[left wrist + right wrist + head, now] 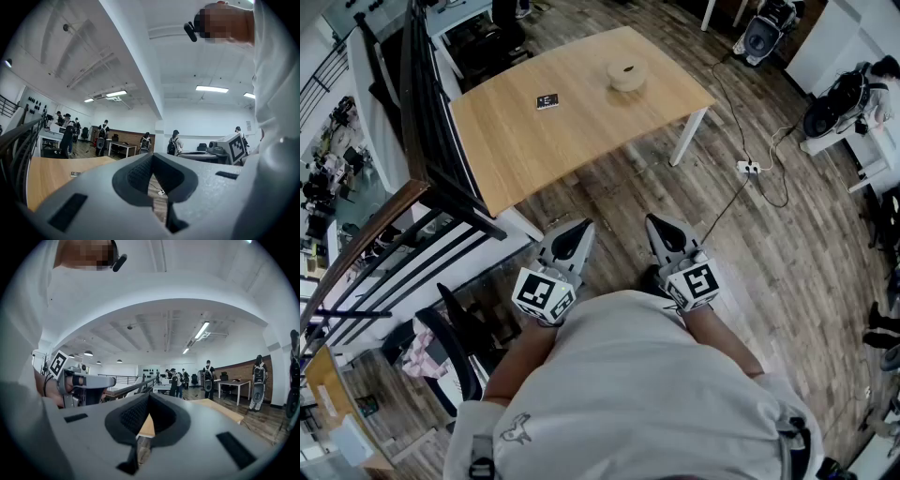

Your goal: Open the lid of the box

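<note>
A small round beige box (627, 75) with its lid on sits at the far side of the wooden table (581, 131). Both grippers are held close to the person's body, well short of the table and above the floor. The left gripper (581, 228) is shut with nothing in it, and so is the right gripper (656, 223). In the left gripper view the shut jaws (152, 157) point over the table (47, 176); the box is not visible there. The right gripper view shows its shut jaws (149, 397) and a table corner (220, 408).
A small black card (547, 101) lies on the table left of the box. A black railing (431, 141) runs along the left. A power strip (748, 168) and cables lie on the wooden floor at the right. Several people stand in the far room.
</note>
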